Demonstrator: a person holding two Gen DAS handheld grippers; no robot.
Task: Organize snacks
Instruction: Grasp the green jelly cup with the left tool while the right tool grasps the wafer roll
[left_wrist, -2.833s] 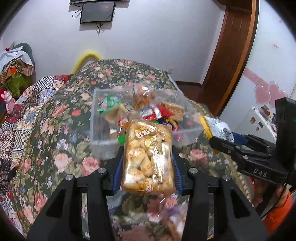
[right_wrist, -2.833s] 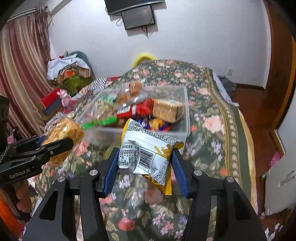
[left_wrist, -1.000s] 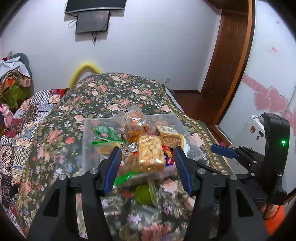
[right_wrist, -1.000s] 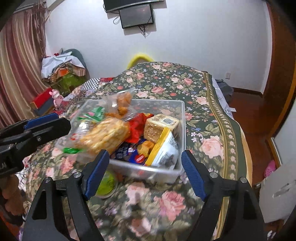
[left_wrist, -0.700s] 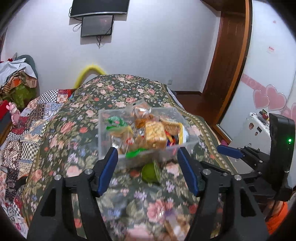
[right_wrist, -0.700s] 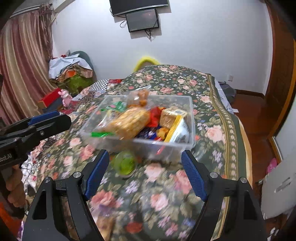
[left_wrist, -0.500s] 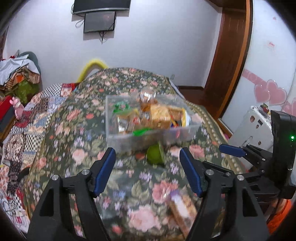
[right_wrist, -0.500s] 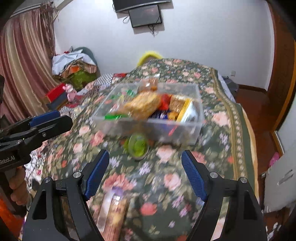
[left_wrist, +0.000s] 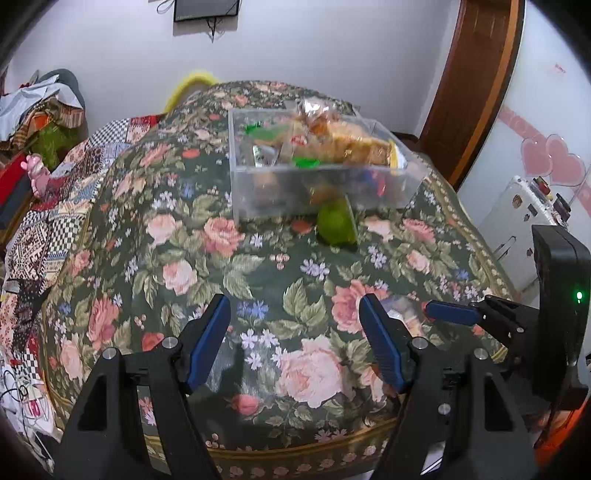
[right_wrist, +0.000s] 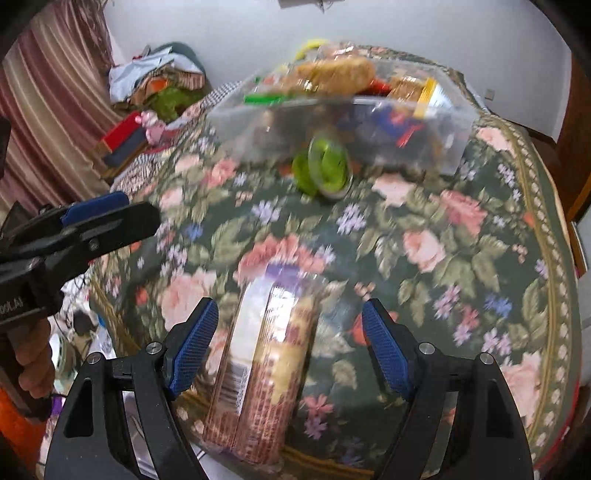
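Note:
A clear plastic bin (left_wrist: 317, 192) full of snack packs stands on the floral bedspread (left_wrist: 192, 258); it also shows in the right wrist view (right_wrist: 258, 125). A green jelly cup (left_wrist: 337, 223) lies on its side against the bin's front; it shows in the right wrist view too (right_wrist: 325, 170). A long clear pack of biscuits (right_wrist: 266, 362) lies at the near edge, between the open jaws of my right gripper (right_wrist: 290, 349). My left gripper (left_wrist: 295, 343) is open and empty over the near bedspread. The right gripper shows at the right of the left wrist view (left_wrist: 458, 314).
A pile of clothes (left_wrist: 44, 110) and a pink toy (left_wrist: 37, 177) lie left of the bed. A wooden door frame (left_wrist: 476, 85) and a white cabinet (left_wrist: 524, 218) stand at the right. A striped curtain (right_wrist: 48, 110) hangs at far left.
Both grippers let their snack packs go into the bin, opened, and pulled back toward the near edge of the bed. The right gripper has come down around the biscuit pack.

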